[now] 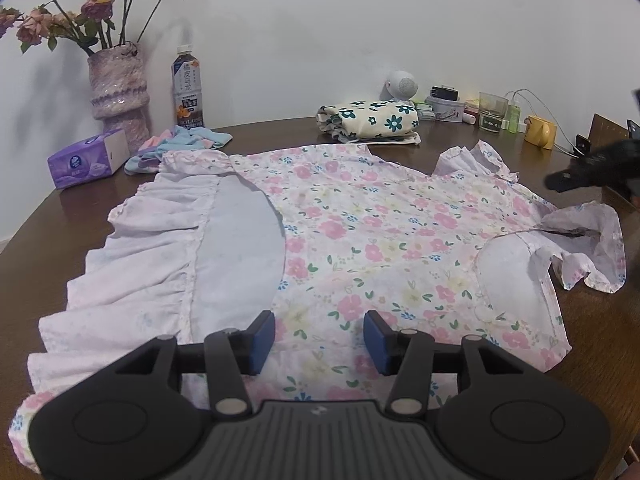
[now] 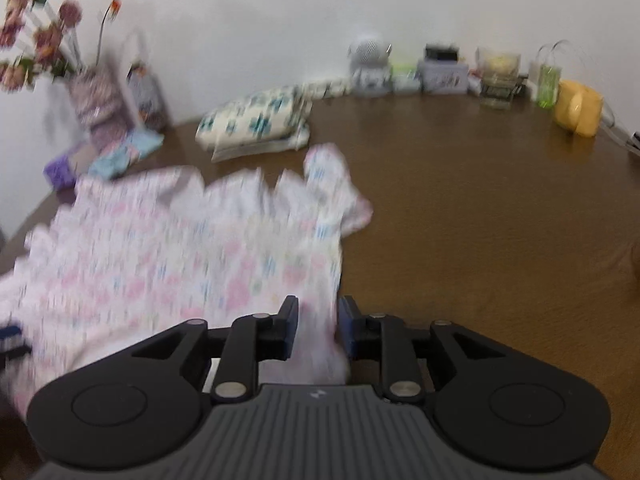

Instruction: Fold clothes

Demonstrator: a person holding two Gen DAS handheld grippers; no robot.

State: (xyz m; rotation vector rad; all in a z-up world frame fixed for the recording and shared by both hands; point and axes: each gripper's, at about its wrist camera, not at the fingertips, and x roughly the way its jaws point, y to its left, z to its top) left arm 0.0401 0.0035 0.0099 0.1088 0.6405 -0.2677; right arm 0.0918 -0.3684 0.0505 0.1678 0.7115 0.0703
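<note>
A pink flowered dress [image 1: 352,240] lies spread across a brown table [image 2: 480,208], its hem side folded over. The left gripper [image 1: 319,336] hovers above the near edge, jaws apart and empty. The right gripper [image 2: 318,328] stands narrowly open with the cloth's edge between its pads (that view is blurred). A folded garment [image 1: 370,120] sits behind

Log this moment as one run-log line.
task: fold clothes | item: floral dress spread on table | left gripper: open above dress | right gripper: dress edge between fingers, grip unclear | folded: no
</note>
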